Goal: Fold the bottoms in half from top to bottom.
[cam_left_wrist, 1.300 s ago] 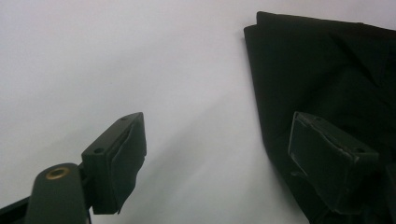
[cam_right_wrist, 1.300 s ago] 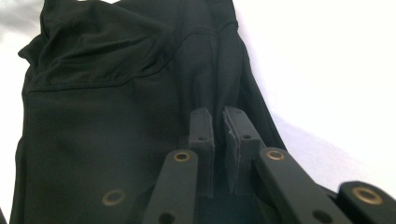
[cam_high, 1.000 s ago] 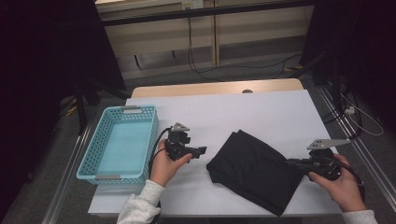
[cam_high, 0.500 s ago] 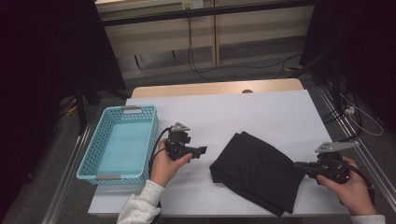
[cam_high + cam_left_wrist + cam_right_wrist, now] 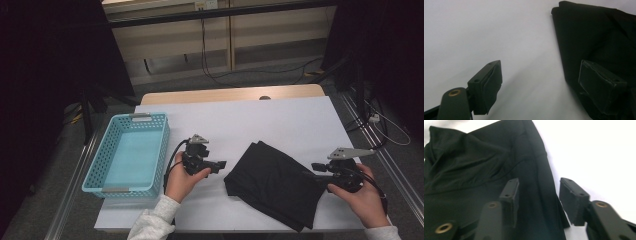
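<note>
Black folded cloth (image 5: 275,182), lower right on the tabletop (image 5: 280,120), has shifted slightly right; the right gripper (image 5: 316,167) has just been opening off its edge, while the left gripper (image 5: 221,164) gapes empty.

The high view looks forward and down from above the near edge, taking in the whole white surface (image 5: 280,120). The left gripper view rides low, close over that surface, with the black cloth (image 5: 599,37) at upper right of frame. The right gripper view sits nearer still, the same cloth at left and centre.
</note>
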`<state>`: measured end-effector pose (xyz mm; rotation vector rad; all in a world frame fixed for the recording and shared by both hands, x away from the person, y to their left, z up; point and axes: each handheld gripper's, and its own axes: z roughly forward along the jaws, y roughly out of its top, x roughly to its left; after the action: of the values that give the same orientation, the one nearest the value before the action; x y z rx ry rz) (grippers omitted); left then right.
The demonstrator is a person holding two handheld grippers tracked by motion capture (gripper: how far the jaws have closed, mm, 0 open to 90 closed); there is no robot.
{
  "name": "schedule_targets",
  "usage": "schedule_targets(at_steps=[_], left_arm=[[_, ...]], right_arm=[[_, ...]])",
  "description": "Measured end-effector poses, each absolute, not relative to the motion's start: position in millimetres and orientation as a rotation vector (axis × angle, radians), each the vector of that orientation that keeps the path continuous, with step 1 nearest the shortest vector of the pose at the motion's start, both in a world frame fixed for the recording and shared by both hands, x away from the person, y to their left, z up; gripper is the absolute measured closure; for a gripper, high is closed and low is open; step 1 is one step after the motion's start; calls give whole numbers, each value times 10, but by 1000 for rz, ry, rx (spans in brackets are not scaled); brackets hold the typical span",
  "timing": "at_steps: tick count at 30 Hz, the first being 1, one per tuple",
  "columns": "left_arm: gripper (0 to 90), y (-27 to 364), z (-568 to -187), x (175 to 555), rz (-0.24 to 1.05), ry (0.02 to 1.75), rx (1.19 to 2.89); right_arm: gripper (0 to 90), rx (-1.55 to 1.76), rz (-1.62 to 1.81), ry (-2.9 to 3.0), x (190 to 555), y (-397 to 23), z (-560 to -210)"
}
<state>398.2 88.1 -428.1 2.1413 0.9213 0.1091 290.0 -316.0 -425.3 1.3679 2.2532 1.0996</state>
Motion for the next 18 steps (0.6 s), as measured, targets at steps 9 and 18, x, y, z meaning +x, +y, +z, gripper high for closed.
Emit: schedule_targets(at_steps=[9,18], left_arm=[[192,728,-4409,3890,69,883,2202],[203,723,-4456,3807,62,877,2232]], right_arm=[[436,1377,1096,2233,2960,-3130,-4292],[386,1387,1087,2220,2985,-3130,-4317]])
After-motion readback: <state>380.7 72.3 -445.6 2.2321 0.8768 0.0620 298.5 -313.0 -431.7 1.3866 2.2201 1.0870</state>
